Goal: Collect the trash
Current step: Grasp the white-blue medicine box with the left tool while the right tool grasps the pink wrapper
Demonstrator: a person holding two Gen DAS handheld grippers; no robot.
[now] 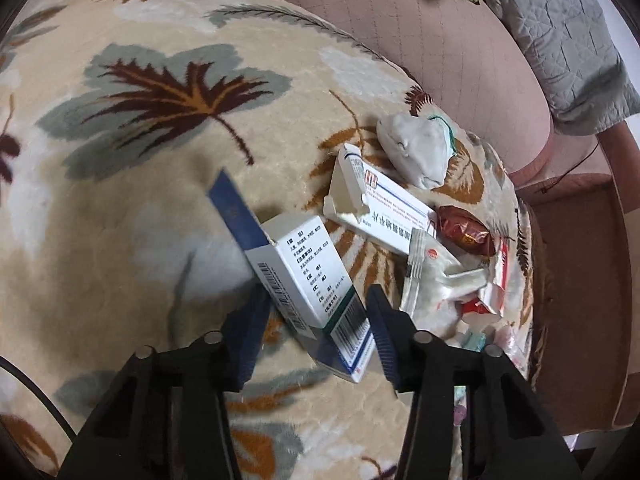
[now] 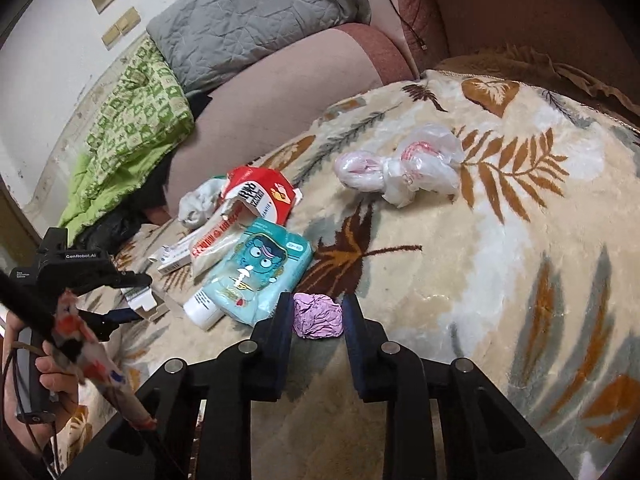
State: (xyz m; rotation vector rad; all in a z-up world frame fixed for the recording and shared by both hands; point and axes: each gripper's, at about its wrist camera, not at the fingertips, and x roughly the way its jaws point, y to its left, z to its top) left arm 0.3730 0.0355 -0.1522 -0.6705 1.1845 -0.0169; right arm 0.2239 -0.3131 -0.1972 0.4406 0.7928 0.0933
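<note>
So the left tool [image 1: 316,320] has its fingers apart, with a white medicine box [image 1: 308,276] sitting between them, tilted on the leaf-print blanket [image 1: 140,160]; can't tell if the pads actually touch it. At about 1 o'clock from that box there's a longer white carton [image 1: 384,208], then a red wrapper [image 1: 466,232] and clear packets [image 1: 436,280] near the blanket's edge, and farther at 1 o'clock a grey lump [image 1: 416,148].

Right tool [image 2: 318,312] is also spread, a crumpled purple wad [image 2: 318,316] right between its fingers, gaps on both sides. Just at 11 o'clock lies a teal pouch [image 2: 264,264], beyond it a red-and-white bag [image 2: 260,192]. At 1 o'clock, well apart, a knotted plastic bag [image 2: 404,164]. A grey pillow [image 2: 248,12] is farthest.
</note>
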